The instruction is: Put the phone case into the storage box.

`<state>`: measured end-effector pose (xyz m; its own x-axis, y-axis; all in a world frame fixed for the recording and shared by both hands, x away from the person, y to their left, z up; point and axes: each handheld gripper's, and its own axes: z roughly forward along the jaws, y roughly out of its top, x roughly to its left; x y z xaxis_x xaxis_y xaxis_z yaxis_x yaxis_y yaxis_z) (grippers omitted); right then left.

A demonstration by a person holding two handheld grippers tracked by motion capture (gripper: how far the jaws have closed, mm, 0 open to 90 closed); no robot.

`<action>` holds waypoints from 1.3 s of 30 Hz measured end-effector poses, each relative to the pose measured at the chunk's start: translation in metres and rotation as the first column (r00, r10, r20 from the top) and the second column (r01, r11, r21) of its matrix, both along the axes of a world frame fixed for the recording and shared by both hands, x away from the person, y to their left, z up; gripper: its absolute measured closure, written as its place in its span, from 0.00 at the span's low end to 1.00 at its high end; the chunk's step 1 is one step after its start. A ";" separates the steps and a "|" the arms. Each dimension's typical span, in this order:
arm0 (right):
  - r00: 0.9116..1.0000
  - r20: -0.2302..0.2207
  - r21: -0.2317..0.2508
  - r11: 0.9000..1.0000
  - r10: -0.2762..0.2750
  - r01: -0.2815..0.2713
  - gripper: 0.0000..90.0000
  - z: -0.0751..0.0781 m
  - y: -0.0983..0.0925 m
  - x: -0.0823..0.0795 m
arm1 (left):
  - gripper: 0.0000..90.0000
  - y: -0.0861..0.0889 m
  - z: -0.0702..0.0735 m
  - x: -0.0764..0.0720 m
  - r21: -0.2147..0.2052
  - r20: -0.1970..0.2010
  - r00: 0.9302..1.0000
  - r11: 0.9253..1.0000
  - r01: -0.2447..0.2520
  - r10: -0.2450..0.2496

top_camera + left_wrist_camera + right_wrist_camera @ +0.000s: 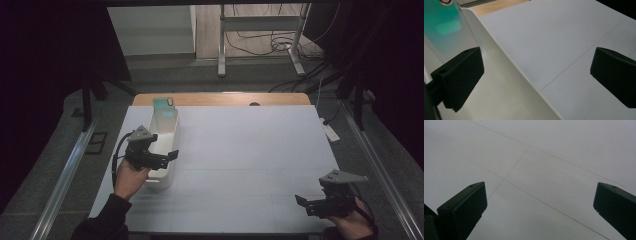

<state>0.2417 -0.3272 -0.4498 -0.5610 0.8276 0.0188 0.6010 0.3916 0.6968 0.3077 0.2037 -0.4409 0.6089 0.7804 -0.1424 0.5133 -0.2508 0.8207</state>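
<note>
A long white bin [172,131] stands on the left part of the white table [250,150]. A teal, see-through flat thing [163,103] leans upright at the bin's far end; it also fills the top left of the left gripper view as the teal thing [442,27]. My left gripper [170,156] hovers open over the bin's near end, one jaw inside the bin wall [506,67] and one outside it. My right gripper [304,202] is open low over the bare table [536,170] at the near right, holding nothing.
A wooden table edge [220,98] shows beyond the white sheet. A white power strip [330,132] lies off the right side. Metal frame legs [221,45] and cables [280,42] sit on the floor at the back. Metal rails [65,175] run along both sides.
</note>
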 end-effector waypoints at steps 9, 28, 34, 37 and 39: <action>1.000 -0.001 -0.001 1.000 0.002 -0.002 0.00 0.000 0.000 0.000 | 0.00 0.004 0.000 -0.017 0.000 0.001 1.000 1.000 -0.009 0.009; 1.000 -0.001 0.000 1.000 0.001 -0.001 0.00 0.000 0.000 0.000 | 0.00 0.019 -0.002 -0.050 0.005 0.010 0.998 0.998 -0.067 0.067; 1.000 -0.001 -0.002 1.000 0.001 -0.001 0.00 0.000 0.000 0.000 | 0.00 0.024 -0.003 -0.059 0.006 0.013 0.997 0.997 -0.074 0.074; 1.000 -0.001 -0.002 1.000 0.001 -0.001 0.00 0.000 0.000 0.000 | 0.00 0.026 -0.003 -0.064 0.014 0.016 0.997 0.997 -0.081 0.081; 1.000 -0.001 -0.003 1.000 0.001 -0.001 0.00 0.000 0.000 0.000 | 0.00 0.028 -0.003 -0.068 0.021 0.015 0.996 0.996 -0.088 0.088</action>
